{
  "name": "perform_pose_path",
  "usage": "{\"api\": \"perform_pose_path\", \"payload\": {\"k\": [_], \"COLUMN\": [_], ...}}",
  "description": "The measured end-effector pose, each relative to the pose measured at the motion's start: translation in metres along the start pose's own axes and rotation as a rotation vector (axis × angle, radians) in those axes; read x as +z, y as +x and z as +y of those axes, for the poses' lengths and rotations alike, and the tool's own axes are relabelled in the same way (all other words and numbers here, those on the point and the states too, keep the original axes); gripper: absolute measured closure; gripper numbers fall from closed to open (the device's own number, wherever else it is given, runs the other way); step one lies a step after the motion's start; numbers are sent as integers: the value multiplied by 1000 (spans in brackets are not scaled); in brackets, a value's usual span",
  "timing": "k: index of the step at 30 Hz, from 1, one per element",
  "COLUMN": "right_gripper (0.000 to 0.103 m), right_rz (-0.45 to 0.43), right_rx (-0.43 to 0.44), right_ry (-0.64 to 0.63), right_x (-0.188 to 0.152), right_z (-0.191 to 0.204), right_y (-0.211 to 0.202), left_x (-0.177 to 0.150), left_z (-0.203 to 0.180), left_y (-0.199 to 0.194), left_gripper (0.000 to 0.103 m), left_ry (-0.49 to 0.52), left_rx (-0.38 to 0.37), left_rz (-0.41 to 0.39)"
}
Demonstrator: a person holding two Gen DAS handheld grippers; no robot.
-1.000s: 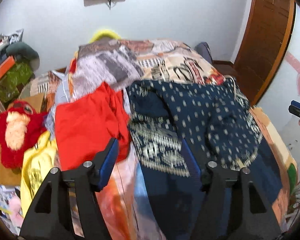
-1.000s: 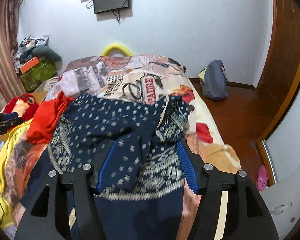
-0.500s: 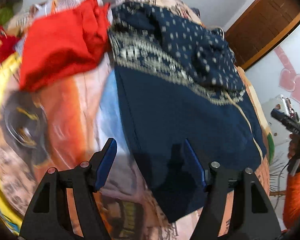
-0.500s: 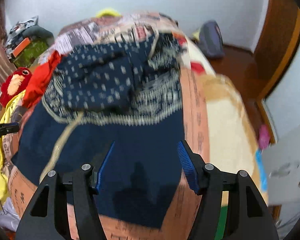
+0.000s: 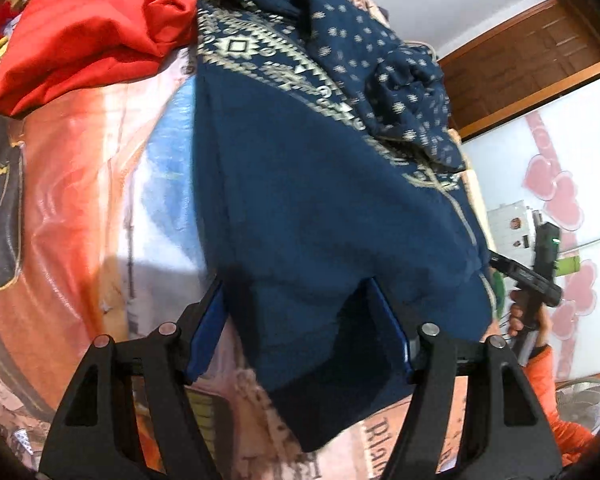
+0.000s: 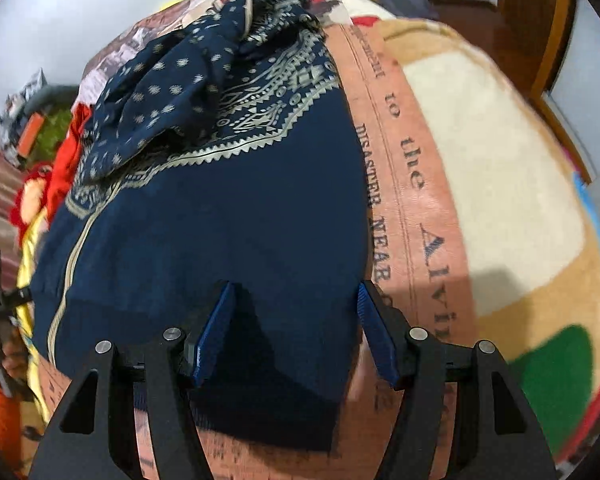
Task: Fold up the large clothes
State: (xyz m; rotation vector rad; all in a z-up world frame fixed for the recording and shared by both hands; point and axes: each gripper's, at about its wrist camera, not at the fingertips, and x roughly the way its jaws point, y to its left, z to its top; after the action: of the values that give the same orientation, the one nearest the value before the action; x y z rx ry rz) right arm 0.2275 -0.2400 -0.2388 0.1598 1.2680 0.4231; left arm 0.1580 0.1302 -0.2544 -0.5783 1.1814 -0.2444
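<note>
A large navy garment (image 5: 320, 200) with a cream patterned band and dotted upper part lies spread on the bed; it also shows in the right wrist view (image 6: 220, 208). Its plain navy hem end points toward me. My left gripper (image 5: 298, 320) is open, fingers straddling the hem's left corner, close over the cloth. My right gripper (image 6: 296, 320) is open over the hem's right corner. Neither holds cloth.
A red garment (image 5: 88, 28) lies bunched left of the navy one. The printed bedspread (image 6: 480, 160) covers the bed. A wooden door (image 5: 520, 68) and a wall with pink hearts stand at right. The other gripper (image 5: 540, 264) and an orange sleeve show.
Both grippers have tilted down and moved in low toward the navy garment's hem; the room's far wall has left view. Jaws stay open.
</note>
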Motion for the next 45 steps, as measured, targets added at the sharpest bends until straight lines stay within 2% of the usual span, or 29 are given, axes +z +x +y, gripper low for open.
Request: {"api": "perform_pose_path", "payload": {"k": [2,5,6,7,8,9,10,14,19,23,27,31,35,40,45], "right_gripper": [41,45,53,67,74,87,93,95,96,96,96,96,96,96,96], "right_rz": [-19,-33,-34,-32,-27,-22,-24,-73,-193,-273,-340,-392,-425,-409,-335], "right_rx": [32,29,26,27,32,40,39,43,75,96,57,33,-30,-50,-70], "right_ry": [22,15,7,-4,-15,-31,-44,-121,-184,-218,-254,-218,-194,-162,-134], "right_x": [0,3,3,3,5,5,8,19,44,75,112,161,200,236,255], "right_z": [-4,-4,-1,2,4,9,12,31,54,69,84,85,80,73,57], "right_y": [3,5,5,5,4,2,1,-17,-53,-73,-80,-77,-61,-22,23], "left_x": [-1,-2,-2,1,3,5,7,19,45,86,133,180,220,260,274], "left_z": [-10,-28,-30,-33,-37,-38,-38,-39,-49,-60,-64,-66,-52,-25,3], "left_y": [-1,0,0,0,-1,-2,-3,-19,-53,-83,-98,-95,-78,-31,15], "left_gripper": [38,46,55,66,72,85,93,94,95,95,96,96,96,95,94], "left_ry": [46,148,165,176,190,197,202,195,192,174,121,112,98,84,76], "left_rx": [-22,29,38,46,59,71,85,80,53,16,-34,46,136,251,332], "left_rz": [-9,-19,-22,-26,-32,-39,-46,-97,-215,-322,-389,-453,-472,-422,-340]}}
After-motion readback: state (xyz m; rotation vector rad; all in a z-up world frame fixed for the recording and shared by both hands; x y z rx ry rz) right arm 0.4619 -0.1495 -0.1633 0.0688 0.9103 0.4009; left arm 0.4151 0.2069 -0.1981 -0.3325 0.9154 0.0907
